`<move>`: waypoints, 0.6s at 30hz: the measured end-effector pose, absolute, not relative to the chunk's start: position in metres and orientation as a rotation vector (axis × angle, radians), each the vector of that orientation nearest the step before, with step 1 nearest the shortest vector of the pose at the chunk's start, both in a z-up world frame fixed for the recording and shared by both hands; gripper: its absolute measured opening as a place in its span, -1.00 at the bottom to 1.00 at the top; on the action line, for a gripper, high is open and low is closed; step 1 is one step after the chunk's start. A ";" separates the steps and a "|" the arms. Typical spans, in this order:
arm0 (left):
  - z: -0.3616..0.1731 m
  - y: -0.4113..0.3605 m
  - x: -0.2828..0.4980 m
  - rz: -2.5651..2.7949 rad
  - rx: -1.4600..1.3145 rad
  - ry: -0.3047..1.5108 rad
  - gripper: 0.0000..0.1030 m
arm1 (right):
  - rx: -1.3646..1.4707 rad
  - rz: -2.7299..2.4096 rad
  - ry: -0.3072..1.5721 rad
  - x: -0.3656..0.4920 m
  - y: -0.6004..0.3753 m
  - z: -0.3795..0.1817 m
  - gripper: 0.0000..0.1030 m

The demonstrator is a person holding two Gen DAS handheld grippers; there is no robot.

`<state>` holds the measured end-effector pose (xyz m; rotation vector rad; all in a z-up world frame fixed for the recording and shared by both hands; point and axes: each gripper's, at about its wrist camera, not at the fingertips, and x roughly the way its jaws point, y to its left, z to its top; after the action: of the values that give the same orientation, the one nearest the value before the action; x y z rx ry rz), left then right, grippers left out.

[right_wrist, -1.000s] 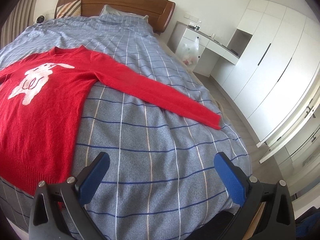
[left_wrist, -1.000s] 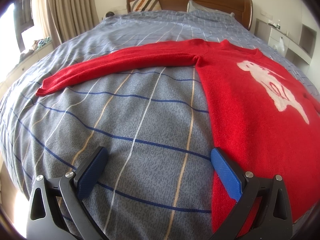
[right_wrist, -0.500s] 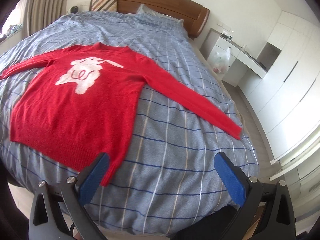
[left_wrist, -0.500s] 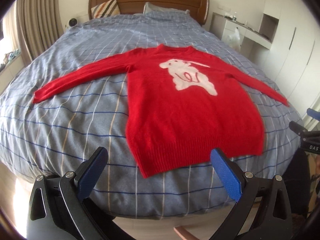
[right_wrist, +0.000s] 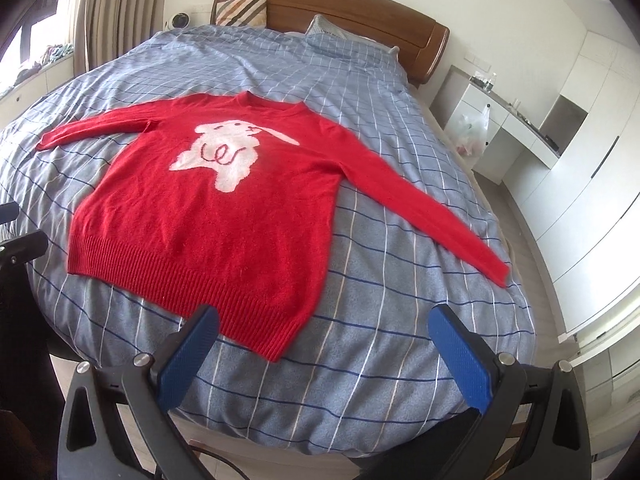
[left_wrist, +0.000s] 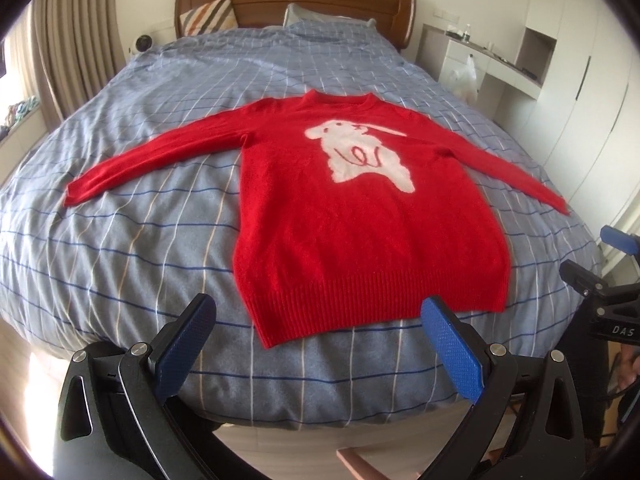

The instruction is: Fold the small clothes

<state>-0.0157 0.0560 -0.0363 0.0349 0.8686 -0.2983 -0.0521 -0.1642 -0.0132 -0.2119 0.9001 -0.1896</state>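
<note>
Your left claw (left_wrist: pixel 318 330) is wide open and holds nothing. Its two blue pads (left_wrist: pixel 450 350) hang in the air just past the foot of the bed (left_wrist: pixel 120 248). Your right claw (right_wrist: pixel 324 346) is wide open too, and it is also empty. You can see part of it at 3 o'clock in the left camera view.

The red sweater (left_wrist: pixel 360 216) lies flat on the bed, face up. It is in the middle of the left view and a bit toward 10 o'clock in the right view (right_wrist: pixel 216 204). A white bunny picture (left_wrist: pixel 360 152) is on its chest. The neck points to 12 o'clock, toward the wooden headboard (left_wrist: pixel 296 0). The ribbed bottom edge (left_wrist: pixel 348 304) is closest to you, near the foot of the bed. Both sleeves are spread out wide. The left sleeve (left_wrist: pixel 160 156) reaches toward 9 o'clock. The right sleeve (right_wrist: pixel 424 208) reaches toward 4 o'clock in the right view, and its cuff lies near the side edge of the bed.

The bed has a blue checked cover. A striped pillow (left_wrist: pixel 208 16) leans on the headboard at 11 o'clock. Curtains (left_wrist: pixel 76 40) hang at 10 o'clock. A white plastic bag (left_wrist: pixel 464 76) hangs by the white table (left_wrist: pixel 500 60) at 2 o'clock. White closets (right_wrist: pixel 592 152) stand at 3 o'clock in the right view.
</note>
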 end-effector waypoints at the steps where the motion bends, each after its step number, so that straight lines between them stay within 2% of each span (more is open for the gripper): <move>1: -0.037 0.056 -0.015 -0.294 0.042 0.867 0.99 | -0.152 -0.153 0.913 -0.052 -0.169 -0.013 0.98; 18: -0.047 0.057 -0.013 -0.284 0.048 0.902 0.99 | -0.211 -0.213 0.932 -0.047 -0.175 -0.027 0.98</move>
<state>-0.0125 0.0566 -0.0473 0.0485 0.9015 -0.2842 -0.0472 -0.1752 -0.0266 -0.2107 0.9319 -0.2131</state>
